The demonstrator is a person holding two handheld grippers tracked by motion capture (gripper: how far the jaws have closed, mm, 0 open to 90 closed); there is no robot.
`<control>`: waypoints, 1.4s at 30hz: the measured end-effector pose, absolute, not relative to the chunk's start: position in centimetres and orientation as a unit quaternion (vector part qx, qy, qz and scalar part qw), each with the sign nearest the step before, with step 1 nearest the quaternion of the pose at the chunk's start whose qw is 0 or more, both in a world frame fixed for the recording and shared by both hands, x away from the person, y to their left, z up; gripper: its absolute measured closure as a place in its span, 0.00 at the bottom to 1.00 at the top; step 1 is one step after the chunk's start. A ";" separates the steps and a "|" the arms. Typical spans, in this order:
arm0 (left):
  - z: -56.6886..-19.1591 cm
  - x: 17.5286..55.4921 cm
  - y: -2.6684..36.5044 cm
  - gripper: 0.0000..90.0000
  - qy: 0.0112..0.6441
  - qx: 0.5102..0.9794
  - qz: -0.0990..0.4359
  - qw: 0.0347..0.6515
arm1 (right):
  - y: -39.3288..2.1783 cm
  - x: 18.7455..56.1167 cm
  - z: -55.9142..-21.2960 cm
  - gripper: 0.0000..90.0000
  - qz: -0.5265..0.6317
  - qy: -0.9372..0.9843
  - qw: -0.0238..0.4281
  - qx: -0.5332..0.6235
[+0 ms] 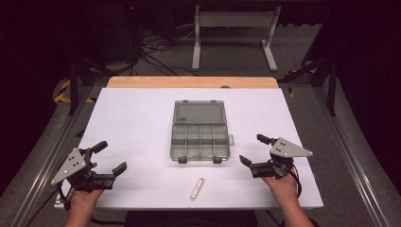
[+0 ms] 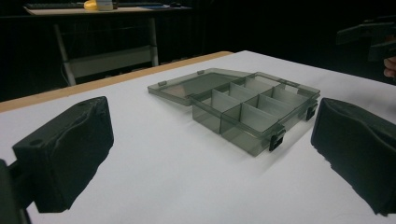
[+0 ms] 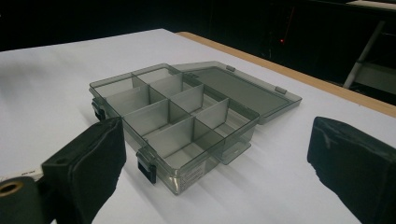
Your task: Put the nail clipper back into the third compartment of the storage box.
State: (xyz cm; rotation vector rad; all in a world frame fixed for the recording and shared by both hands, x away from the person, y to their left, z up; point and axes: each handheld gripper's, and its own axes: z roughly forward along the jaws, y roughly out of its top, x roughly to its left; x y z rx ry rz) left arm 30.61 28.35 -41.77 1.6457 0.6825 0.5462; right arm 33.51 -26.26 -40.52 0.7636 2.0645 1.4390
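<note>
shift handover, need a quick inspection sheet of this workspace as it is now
surface: white table top, wooden strip along its far edge, no spills seen
job's things: grey compartment box at centre, lid laid open flat away from the person, compartments look empty; small white strip near the front edge
clutter: nothing seen
grippers: left gripper and right gripper both open, holding nothing, either side of the box
cables: loose cables on the floor beyond the table
surroundings: white bench frame behind, dark room
</note>
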 end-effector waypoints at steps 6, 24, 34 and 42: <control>-41.6 30.5 28.4 0.01 0.292 0.712 0.235 0.594 | -26.3 33.5 -40.5 0.06 0.531 0.758 0.253 0.283; -41.7 30.5 28.2 0.01 0.294 0.711 0.236 0.593 | -24.6 34.3 -39.6 0.06 0.525 0.773 0.242 0.260; -41.7 30.5 28.2 0.01 0.295 0.713 0.235 0.592 | -21.8 35.5 -38.0 0.06 0.536 0.781 0.223 0.229; -41.8 30.6 28.2 0.01 0.294 0.714 0.233 0.591 | -20.5 36.0 -37.1 0.05 0.541 0.784 0.215 0.212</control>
